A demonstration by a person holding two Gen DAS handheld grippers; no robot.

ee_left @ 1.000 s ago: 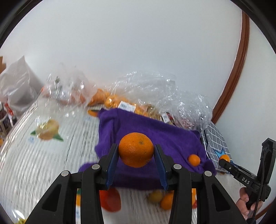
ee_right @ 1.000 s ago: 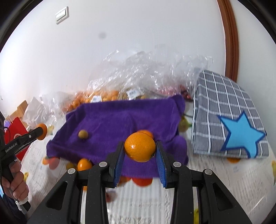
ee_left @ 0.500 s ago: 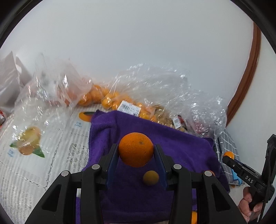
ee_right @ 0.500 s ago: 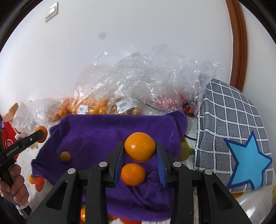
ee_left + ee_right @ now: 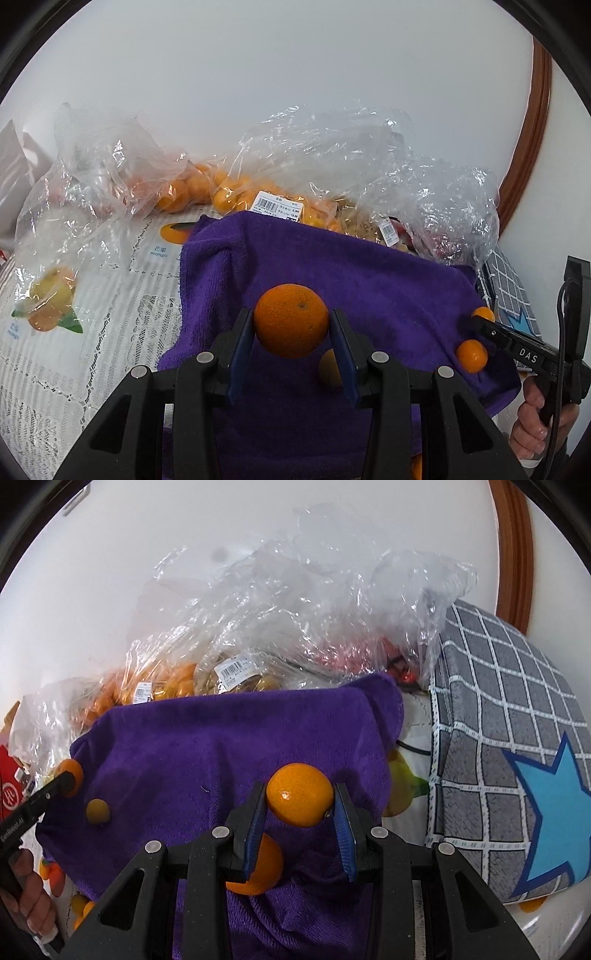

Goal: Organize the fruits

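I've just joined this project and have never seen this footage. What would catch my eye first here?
Each claw grips an orange: the left claw holds one orange and the right claw another orange, both above a vivid purple towel. Behind the towel sit crinkled clear plastic bags of fruit, and to its right a grey checked cloth with a blue star.

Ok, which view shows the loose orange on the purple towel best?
The left wrist view: the loose orange lies unobstructed near the right edge of the purple towel. In the right wrist view that orange sits partly hidden behind the right tongs.
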